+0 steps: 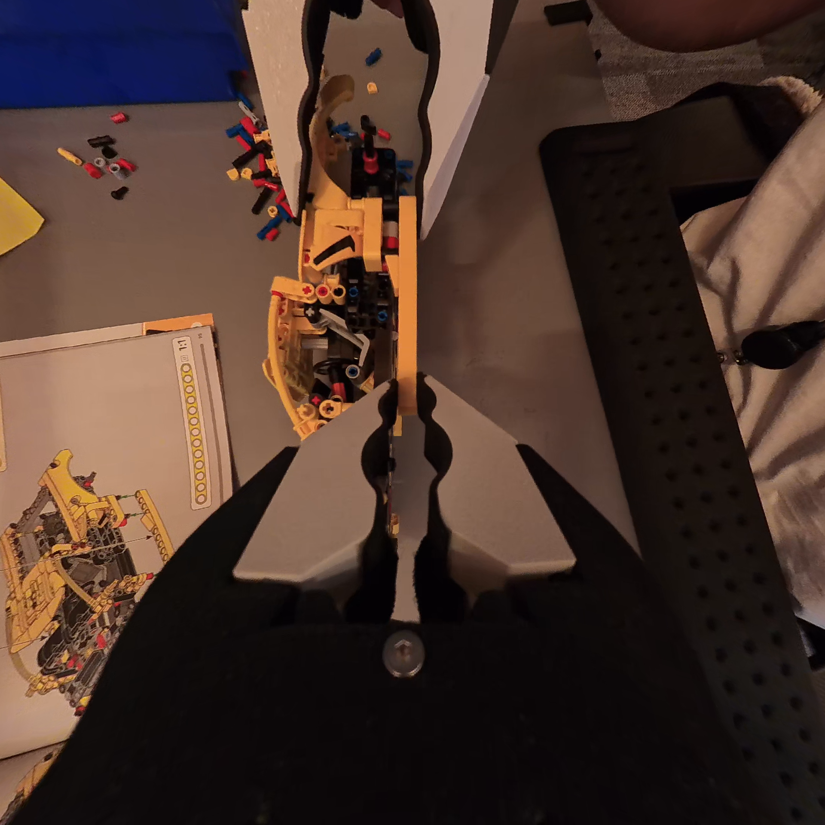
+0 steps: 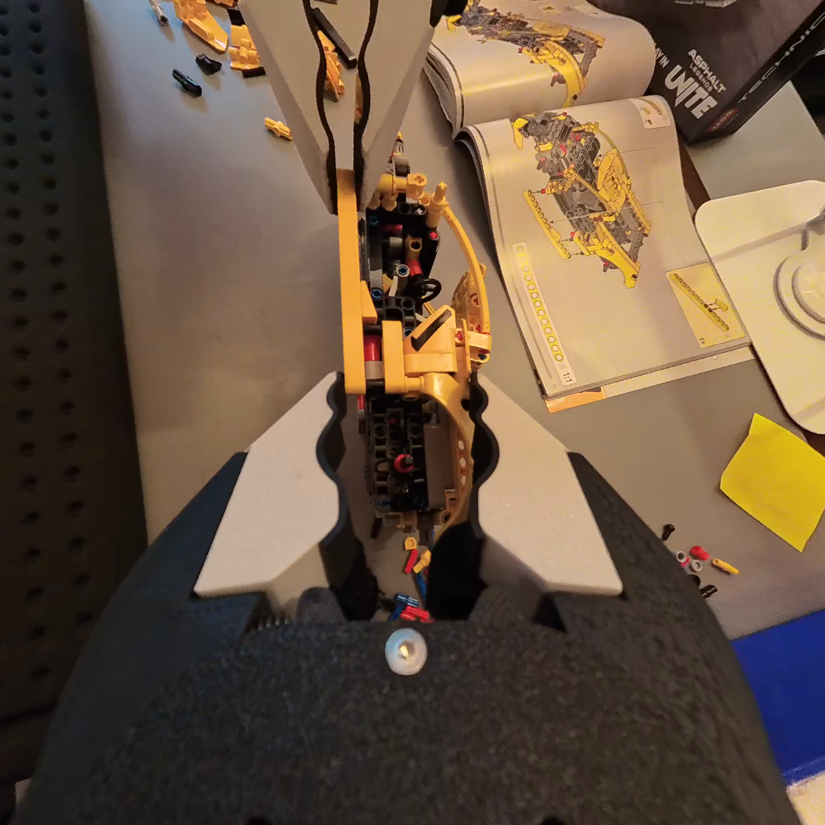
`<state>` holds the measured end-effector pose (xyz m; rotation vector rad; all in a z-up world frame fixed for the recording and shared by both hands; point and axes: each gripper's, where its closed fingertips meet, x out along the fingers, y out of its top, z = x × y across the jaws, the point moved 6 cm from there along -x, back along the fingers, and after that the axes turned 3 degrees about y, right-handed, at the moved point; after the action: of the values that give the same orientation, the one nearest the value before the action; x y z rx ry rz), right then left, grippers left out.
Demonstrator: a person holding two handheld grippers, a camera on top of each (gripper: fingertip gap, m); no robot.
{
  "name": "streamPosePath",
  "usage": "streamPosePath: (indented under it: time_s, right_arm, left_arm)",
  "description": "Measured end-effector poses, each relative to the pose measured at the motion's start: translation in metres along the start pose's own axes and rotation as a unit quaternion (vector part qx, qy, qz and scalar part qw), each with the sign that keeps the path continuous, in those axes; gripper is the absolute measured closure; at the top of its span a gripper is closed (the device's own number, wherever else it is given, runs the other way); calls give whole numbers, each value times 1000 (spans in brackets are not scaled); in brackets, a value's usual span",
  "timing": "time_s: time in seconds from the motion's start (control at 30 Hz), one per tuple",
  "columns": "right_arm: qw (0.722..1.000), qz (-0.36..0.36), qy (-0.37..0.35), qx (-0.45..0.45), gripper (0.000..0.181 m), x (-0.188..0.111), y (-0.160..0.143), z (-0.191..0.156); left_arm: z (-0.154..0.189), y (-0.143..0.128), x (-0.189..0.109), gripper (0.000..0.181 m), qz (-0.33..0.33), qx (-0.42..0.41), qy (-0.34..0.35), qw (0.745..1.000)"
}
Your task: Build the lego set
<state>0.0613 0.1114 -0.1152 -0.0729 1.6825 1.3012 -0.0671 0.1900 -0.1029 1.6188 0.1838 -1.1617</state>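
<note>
1. Left gripper [image 1: 406, 393]: nearly closed, with the two grey fingers [image 1: 451, 446] pinching tight at the tips.
2. Right gripper [image 2: 408, 402]: spread wider, with one finger [image 2: 285, 468] on each side of what is held.
3. Both pointing at each other, tip toward tip, from opposite ends.

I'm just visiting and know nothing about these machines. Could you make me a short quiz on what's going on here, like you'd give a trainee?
1. True or false: the left gripper pinches the long yellow beam on the side of the yellow model.
2. What does the right gripper grip? A) a loose red pin B) the model's end C) the yellow paper sheet
3. Which printed thing lies open on the grey table?

Key: 1 true. 2 B; its fingers straddle the model's end. 3 the instruction booklet.
</note>
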Motion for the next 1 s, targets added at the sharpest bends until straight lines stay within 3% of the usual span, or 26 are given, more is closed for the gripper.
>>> streamPosePath:
  time_s: [0.3, 0.37, 0.5, 0.83, 1.0]
  right_arm:
    - [1000, -12, -18, -12, 129, 1, 0, 0]
    - [1000, -13, -19, -11, 130, 1, 0, 1]
    - [1000, -15, -21, -13, 130, 2, 0, 2]
    - [1000, -13, -20, -13, 130, 2, 0, 0]
    - [1000, -8, -13, -4, 129, 1, 0, -1]
  left_arm:
    - [3, 4, 3, 172, -54, 23, 45, 997]
    - [4, 6, 7, 154, -62, 38, 72, 995]
    - [5, 19, 13, 148, -57, 84, 122, 987]
    - [0, 46, 40, 149, -28, 77, 50, 995]
    - [1, 48, 42, 155, -37, 97, 60, 993]
